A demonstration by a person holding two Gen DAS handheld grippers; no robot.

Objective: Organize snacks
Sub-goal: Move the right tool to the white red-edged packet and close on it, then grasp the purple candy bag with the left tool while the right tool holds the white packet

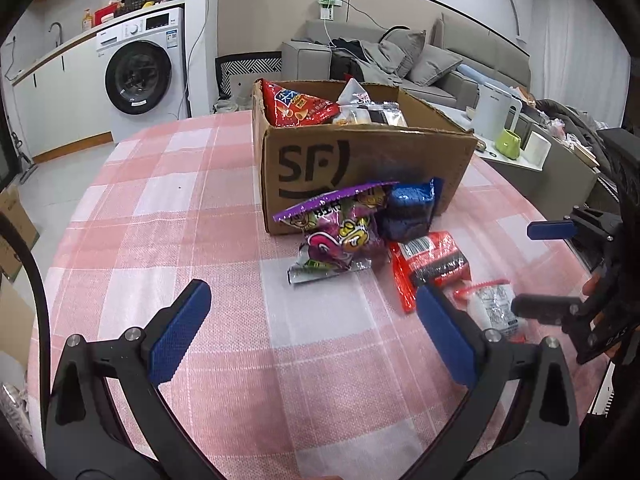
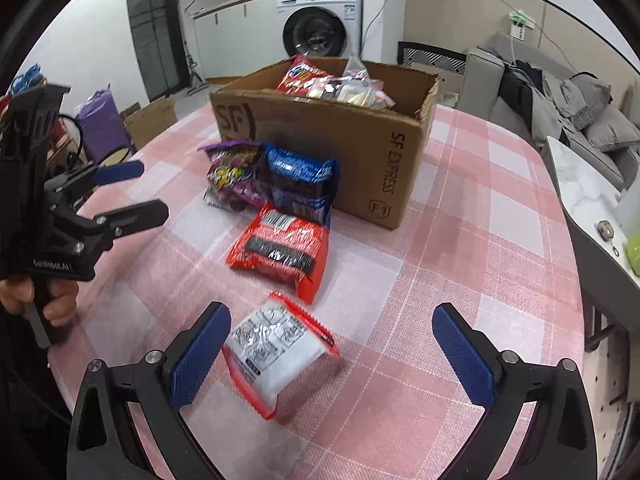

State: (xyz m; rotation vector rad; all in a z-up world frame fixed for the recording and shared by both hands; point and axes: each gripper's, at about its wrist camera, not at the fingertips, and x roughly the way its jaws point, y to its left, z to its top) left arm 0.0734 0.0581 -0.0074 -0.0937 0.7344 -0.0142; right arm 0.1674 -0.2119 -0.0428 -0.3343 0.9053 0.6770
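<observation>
Right wrist view: the white packet [image 2: 272, 350] with red edges lies on the table just in front of the right gripper [image 2: 332, 354], nearer its left finger than its right.
Right gripper: spread wide with nothing between its blue pads [image 2: 198, 362].
Red packet: the red packet [image 2: 282, 244] lies flat just beyond the white packet, apart from it.
Blue bag: the blue bag [image 2: 300, 184] leans against the front of the cardboard box [image 2: 360, 152], touching the red packet's far end.
Purple bag: the purple bag [image 2: 236, 178] sits beside the blue bag, also against the box.
Box: open on top, holding a red snack bag [image 1: 300, 106] and other wrapped snacks.
Left gripper: the left gripper [image 1: 312, 312] hangs above the table, fingers wide apart and gripping nothing, with the purple bag ahead of it.
Table: covered with a pink checked cloth [image 1: 180, 220].
Background: a washing machine [image 1: 140, 68] and a grey sofa [image 1: 436, 60] stand behind the table.
</observation>
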